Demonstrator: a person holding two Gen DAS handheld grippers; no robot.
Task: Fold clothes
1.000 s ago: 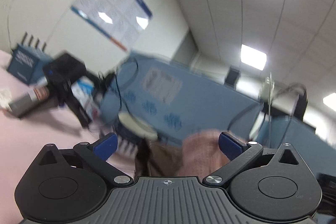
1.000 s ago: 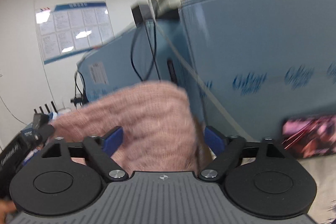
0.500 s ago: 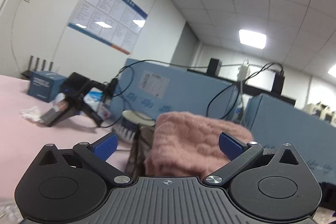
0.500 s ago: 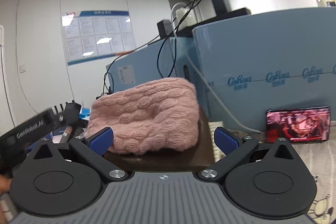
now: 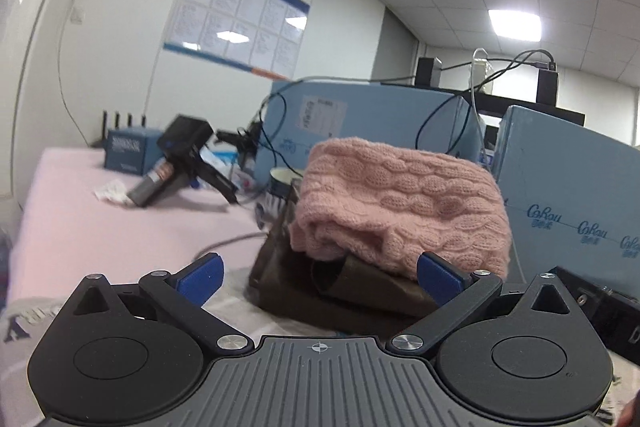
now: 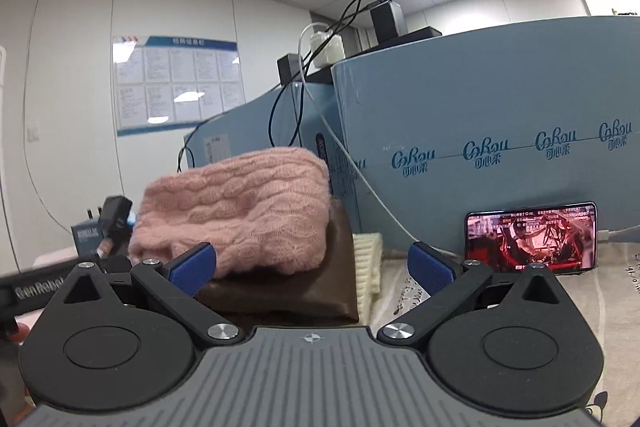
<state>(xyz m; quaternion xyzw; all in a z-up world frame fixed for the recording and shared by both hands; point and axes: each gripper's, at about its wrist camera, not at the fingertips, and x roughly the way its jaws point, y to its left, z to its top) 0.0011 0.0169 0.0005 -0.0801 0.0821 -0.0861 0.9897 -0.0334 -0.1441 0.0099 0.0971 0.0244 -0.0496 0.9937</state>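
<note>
Both of your grippers, left gripper and right gripper, stood spread and empty; ahead of their fingers the folded pink cable-knit sweater probably handled soft, best pinched at its edge.

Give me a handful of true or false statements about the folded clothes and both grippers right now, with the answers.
1. The pink cable-knit sweater lies folded on top of the dark brown folded garment. True.
2. The left gripper is shut on the pink sweater. False: its jaws stand open, holding nothing.
3. A phone with a lit screen leans against the blue cardboard box. True.
4. The right gripper holds the brown garment. False: it is open and empty.
5. The pink sweater is spread flat. False: it is a folded bundle.
</note>
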